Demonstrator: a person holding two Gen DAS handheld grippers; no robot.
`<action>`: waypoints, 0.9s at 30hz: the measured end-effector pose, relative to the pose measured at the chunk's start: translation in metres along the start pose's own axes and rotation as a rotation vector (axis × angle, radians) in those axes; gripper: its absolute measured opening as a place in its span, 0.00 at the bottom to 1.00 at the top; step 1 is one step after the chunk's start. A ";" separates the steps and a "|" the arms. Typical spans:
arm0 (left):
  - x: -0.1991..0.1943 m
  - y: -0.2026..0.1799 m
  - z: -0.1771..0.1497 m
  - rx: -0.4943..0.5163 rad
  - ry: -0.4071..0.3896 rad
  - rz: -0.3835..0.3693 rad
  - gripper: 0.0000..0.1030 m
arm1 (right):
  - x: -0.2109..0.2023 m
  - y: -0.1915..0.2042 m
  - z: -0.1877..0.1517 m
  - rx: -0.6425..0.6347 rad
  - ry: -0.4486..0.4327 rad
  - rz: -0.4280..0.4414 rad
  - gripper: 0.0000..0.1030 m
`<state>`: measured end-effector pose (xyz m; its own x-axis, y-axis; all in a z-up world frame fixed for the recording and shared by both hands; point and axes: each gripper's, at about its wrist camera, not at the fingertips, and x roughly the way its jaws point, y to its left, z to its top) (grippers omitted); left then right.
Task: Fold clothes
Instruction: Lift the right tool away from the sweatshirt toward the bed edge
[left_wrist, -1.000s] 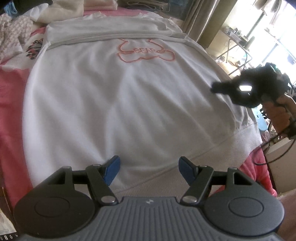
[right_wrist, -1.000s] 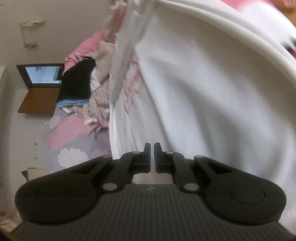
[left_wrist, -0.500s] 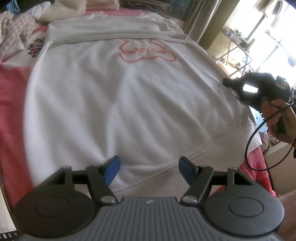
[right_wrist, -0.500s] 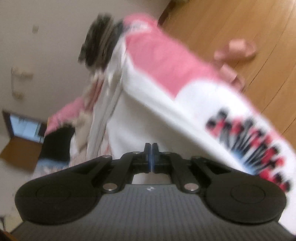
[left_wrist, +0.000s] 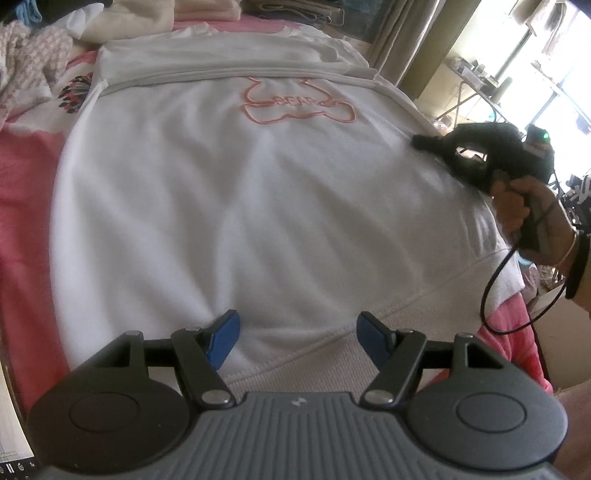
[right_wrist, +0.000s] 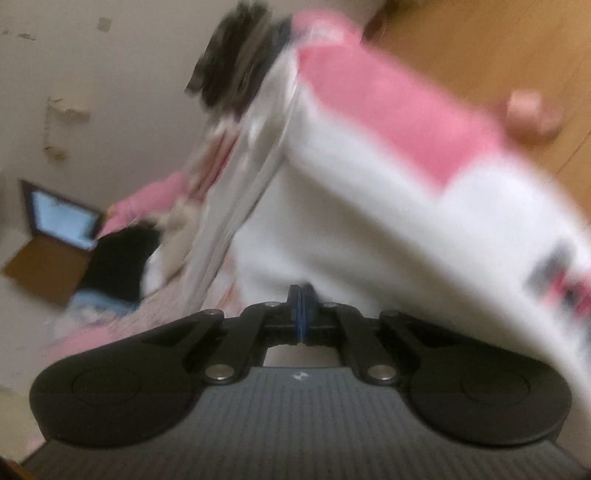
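White fleece fills the left wrist view: a sweatshirt (left_wrist: 236, 206) with a pink bear outline (left_wrist: 299, 107) lies spread flat on a pink bedspread (left_wrist: 22, 192), ribbed hem nearest. Over that hem hovers the left gripper (left_wrist: 297, 338), blue pads wide apart, holding nothing. At the garment's right edge, the right gripper (left_wrist: 424, 142) presses against the cloth, fingers together; its own blurred view cannot confirm fabric between them. Should only one layer be caught there, the fold would likely drag crooked and bunch.
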<state>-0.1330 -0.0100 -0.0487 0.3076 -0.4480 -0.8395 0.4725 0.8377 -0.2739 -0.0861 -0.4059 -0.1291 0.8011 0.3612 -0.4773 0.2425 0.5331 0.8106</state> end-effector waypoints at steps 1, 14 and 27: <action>0.000 0.000 0.000 -0.001 0.000 -0.001 0.69 | -0.004 0.003 0.004 -0.009 -0.018 -0.012 0.04; -0.002 0.002 -0.002 -0.005 -0.003 -0.008 0.69 | 0.026 0.000 0.022 0.041 -0.017 0.046 0.00; -0.002 0.005 -0.001 -0.023 -0.007 -0.013 0.69 | -0.045 -0.038 -0.016 0.234 0.023 0.060 0.00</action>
<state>-0.1323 -0.0047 -0.0487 0.3071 -0.4614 -0.8324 0.4577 0.8384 -0.2959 -0.1404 -0.4300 -0.1436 0.8058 0.4054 -0.4316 0.3175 0.3194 0.8929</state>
